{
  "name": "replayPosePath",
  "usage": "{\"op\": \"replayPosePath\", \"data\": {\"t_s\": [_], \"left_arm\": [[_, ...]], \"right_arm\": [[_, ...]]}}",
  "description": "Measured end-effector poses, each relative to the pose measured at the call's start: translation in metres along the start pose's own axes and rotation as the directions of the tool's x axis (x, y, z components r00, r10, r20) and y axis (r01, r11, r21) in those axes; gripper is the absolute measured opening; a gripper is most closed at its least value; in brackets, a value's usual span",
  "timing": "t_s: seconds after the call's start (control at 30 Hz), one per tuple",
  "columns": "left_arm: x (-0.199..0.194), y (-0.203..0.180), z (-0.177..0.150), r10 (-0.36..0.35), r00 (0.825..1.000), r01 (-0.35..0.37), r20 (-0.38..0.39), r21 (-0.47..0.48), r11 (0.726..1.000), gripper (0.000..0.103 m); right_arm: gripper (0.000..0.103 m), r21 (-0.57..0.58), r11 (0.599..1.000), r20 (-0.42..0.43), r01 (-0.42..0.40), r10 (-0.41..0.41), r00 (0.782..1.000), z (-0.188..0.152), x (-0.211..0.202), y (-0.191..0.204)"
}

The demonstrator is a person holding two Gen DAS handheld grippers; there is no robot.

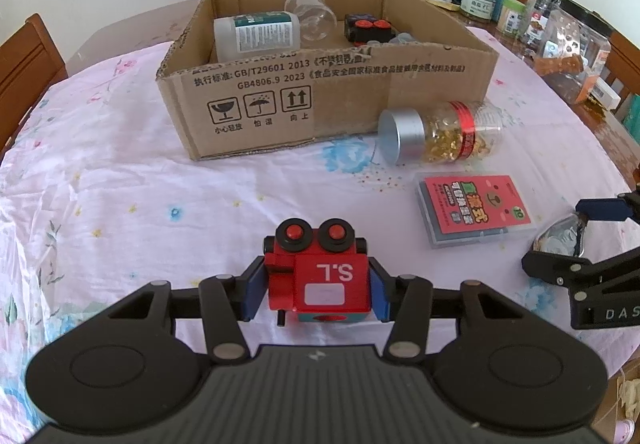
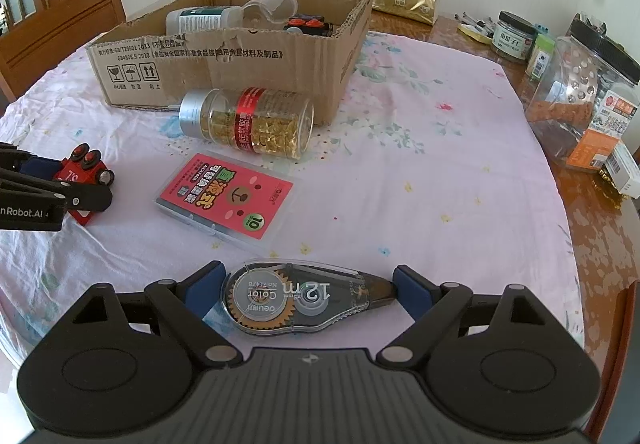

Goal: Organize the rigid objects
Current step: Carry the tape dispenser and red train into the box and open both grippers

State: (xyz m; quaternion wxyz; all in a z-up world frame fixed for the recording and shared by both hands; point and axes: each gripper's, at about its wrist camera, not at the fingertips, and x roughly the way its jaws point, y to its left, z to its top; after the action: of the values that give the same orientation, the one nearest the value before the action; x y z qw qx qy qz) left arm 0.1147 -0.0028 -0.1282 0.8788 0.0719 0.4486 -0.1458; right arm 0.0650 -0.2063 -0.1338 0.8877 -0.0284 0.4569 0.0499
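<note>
Left gripper [image 1: 318,294] is clamped on the red wooden toy train block [image 1: 320,276], near the cloth-covered table's [image 1: 120,171] front edge. Right gripper [image 2: 310,294] straddles the clear plastic correction-tape dispenser [image 2: 304,296]; its long axis runs pad to pad, jaws wide, contact not clear. The open brown cardboard box [image 1: 320,83] sits toward the far edge, ahead of both; the left is nearer, with a clear path.

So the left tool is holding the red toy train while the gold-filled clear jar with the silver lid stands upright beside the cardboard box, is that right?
Nearly: the gold-filled clear jar with the silver lid lies on its side beside the cardboard box, as the right wrist view shows. The left tool does hold the red toy train.
</note>
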Motion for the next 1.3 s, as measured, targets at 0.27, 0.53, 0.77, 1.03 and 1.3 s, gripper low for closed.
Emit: {"op": "replayPosePath", "data": {"t_s": [0.27,0.53,0.77,1.03,1.3], "left_arm": [[-0.012,0.001,0.008,-0.037,0.999,0.038,-0.011,0.072,0.997,0.050],[-0.040,0.008,0.025,-0.111,0.993,0.116,-0.040,0.144,0.983,0.050],[-0.066,0.019,0.051,-0.137,0.990,0.136,-0.007,0.174,0.975,0.050],[-0.077,0.037,0.082,-0.112,0.992,0.101,0.050,0.175,0.979,0.050],[-0.065,0.057,0.105,-0.060,0.995,0.047,0.078,0.167,0.985,0.050]], "right_arm": [[0.093,0.022,0.999,-0.035,-0.036,0.036,0.999,0.007,-0.006,-0.002],[0.093,-0.027,0.999,-0.041,-0.045,0.044,0.998,0.029,-0.026,-0.008],[0.093,-0.084,0.989,0.001,-0.120,0.120,0.993,0.073,-0.049,-0.005],[0.093,-0.180,0.966,0.093,-0.187,0.205,0.974,0.141,-0.045,0.023],[0.093,-0.257,0.941,0.092,-0.221,0.251,0.964,0.195,0.003,0.055]]}}
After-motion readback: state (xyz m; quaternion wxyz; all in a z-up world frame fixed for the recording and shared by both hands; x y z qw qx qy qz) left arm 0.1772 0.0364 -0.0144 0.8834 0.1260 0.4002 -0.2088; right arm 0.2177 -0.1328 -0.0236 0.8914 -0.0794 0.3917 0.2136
